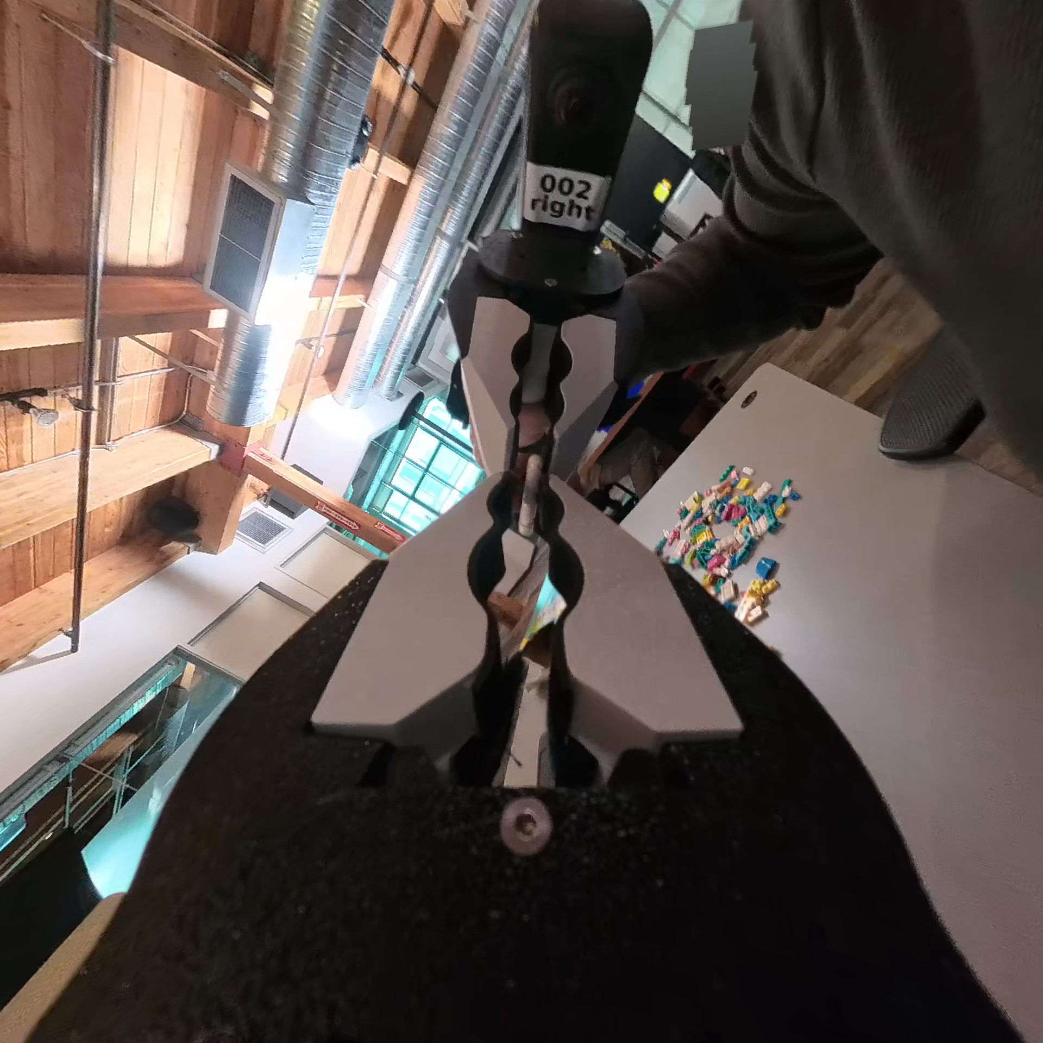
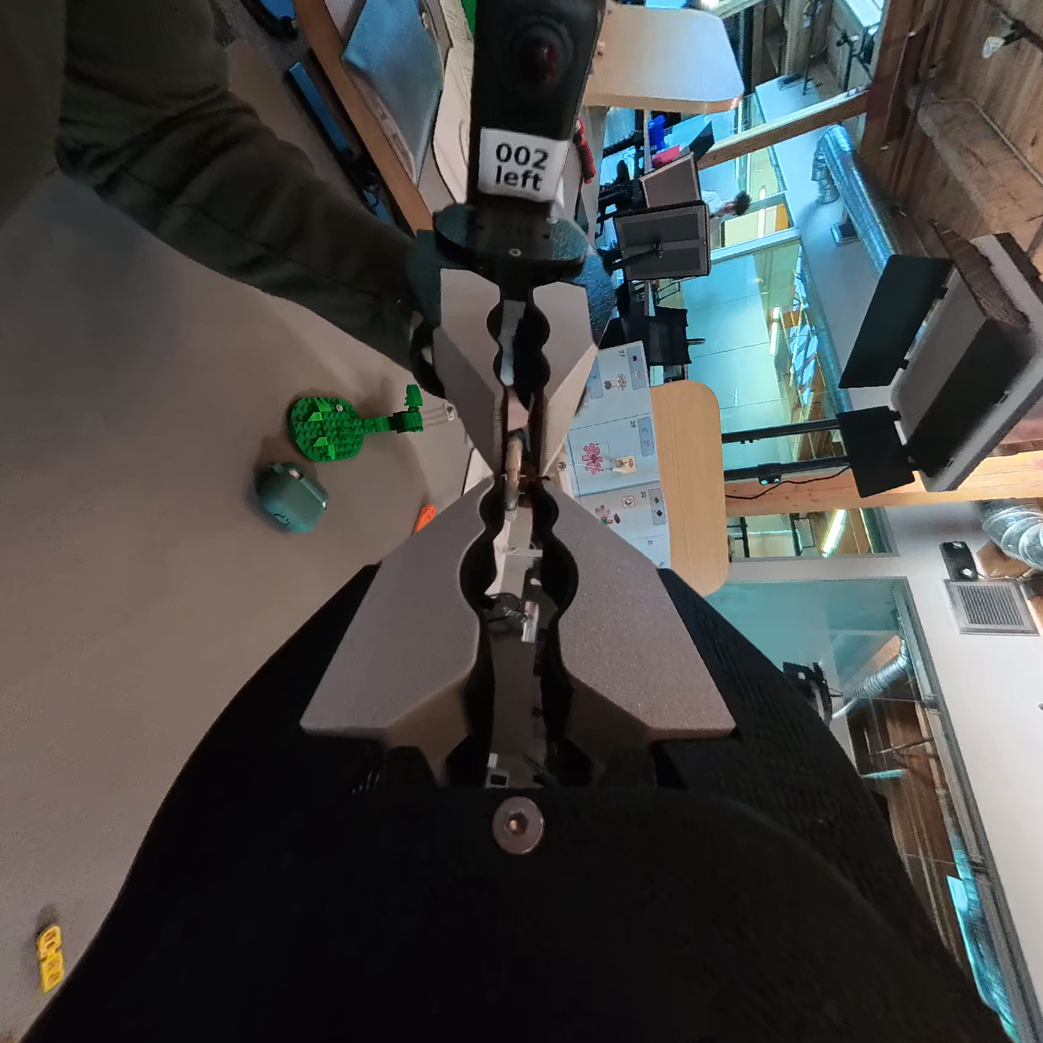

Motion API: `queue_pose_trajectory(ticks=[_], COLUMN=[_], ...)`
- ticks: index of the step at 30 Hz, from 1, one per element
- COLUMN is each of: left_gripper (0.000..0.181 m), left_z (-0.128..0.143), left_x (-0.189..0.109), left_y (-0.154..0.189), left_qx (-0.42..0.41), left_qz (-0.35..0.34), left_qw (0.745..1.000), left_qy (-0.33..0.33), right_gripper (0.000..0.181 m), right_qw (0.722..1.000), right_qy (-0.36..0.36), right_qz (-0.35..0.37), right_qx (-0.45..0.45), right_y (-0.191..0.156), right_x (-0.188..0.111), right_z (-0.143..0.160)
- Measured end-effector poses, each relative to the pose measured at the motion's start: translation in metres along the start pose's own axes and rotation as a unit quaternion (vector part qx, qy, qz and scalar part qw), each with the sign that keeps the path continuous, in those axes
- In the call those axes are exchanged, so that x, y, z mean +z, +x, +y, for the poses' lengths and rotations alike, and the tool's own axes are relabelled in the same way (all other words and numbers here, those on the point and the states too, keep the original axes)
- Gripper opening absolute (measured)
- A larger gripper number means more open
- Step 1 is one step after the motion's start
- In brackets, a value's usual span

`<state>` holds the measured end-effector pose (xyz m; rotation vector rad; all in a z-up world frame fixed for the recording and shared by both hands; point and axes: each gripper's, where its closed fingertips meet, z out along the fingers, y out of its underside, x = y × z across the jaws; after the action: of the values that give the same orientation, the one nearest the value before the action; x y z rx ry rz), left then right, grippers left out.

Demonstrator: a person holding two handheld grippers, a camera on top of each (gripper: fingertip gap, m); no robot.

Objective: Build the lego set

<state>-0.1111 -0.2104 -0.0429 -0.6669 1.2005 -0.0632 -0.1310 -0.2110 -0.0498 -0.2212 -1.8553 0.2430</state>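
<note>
My two grippers meet tip to tip in the air above the table. In the left wrist view my left gripper [image 1: 527, 486] is shut on a small pale lego piece [image 1: 529, 502], and the right gripper [image 1: 531, 451] faces it, shut on the piece's far end. In the right wrist view my right gripper [image 2: 516, 490] is shut on the same pale piece [image 2: 512, 468], with the left gripper [image 2: 516, 443] opposite. A green lego base with a stem [image 2: 327, 430] lies on the table. A heap of loose coloured bricks [image 1: 728, 536] lies on the table.
The grey table [image 1: 875, 592] also holds a teal case [image 2: 290, 496], an orange piece [image 2: 424, 516], a yellow piece [image 2: 49, 956] and an open instruction booklet [image 2: 615, 451]. A person's dark sleeves [image 2: 226, 186] reach to both grippers. An office chair [image 1: 925, 417] stands beyond the table. Only a small space, under 4 cm, lies between the two pairs of fingers.
</note>
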Motion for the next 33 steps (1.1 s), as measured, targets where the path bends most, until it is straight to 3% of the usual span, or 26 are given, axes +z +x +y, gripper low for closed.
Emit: queue_pose_trajectory(ticks=[3, 7, 10, 19, 23, 26, 30, 33], left_gripper=[0.007, 0.017, 0.0, 0.001, 0.015, 0.002, 0.001, 0.001], left_z=[-0.002, 0.006, 0.004, 0.007, 0.004, 0.001, 0.0, 0.007], left_x=[-0.001, -0.008, -0.012, -0.009, -0.009, -0.005, -0.005, -0.005], left_y=[-0.004, -0.012, -0.015, -0.008, -0.003, -0.001, 0.0, -0.001], left_qx=[0.005, 0.002, 0.006, 0.038, 0.018, 0.036, 0.073, 0.079], left_qz=[-0.023, -0.037, -0.045, -0.034, -0.01, -0.018, -0.019, -0.017], left_qw=[0.999, 0.999, 0.999, 0.999, 1.0, 0.999, 0.997, 0.996], left_qy=[0.025, 0.012, 0.015, -0.007, 0.003, 0.009, 0.011, -0.025], right_gripper=[0.008, 0.008, 0.008, 0.008, 0.008, 0.008, 0.008, 0.008], right_qw=[1.0, 1.0, 1.0, 0.999, 0.999, 0.999, 0.999, 0.999], right_qy=[0.003, 0.009, 0.011, 0.019, 0.027, 0.029, 0.029, -0.008], right_qz=[0.01, 0.021, 0.021, 0.021, 0.024, 0.022, 0.018, 0.021], right_qx=[-0.007, -0.009, -0.015, -0.02, -0.014, -0.015, -0.016, -0.048], right_y=[0.002, 0.004, 0.003, 0.001, 0.002, 0.002, 0.001, 0.001], right_x=[0.0, -0.004, -0.006, -0.007, -0.009, -0.007, -0.006, -0.004], right_z=[0.0, -0.001, -0.003, -0.006, -0.007, -0.007, -0.008, 0.0])
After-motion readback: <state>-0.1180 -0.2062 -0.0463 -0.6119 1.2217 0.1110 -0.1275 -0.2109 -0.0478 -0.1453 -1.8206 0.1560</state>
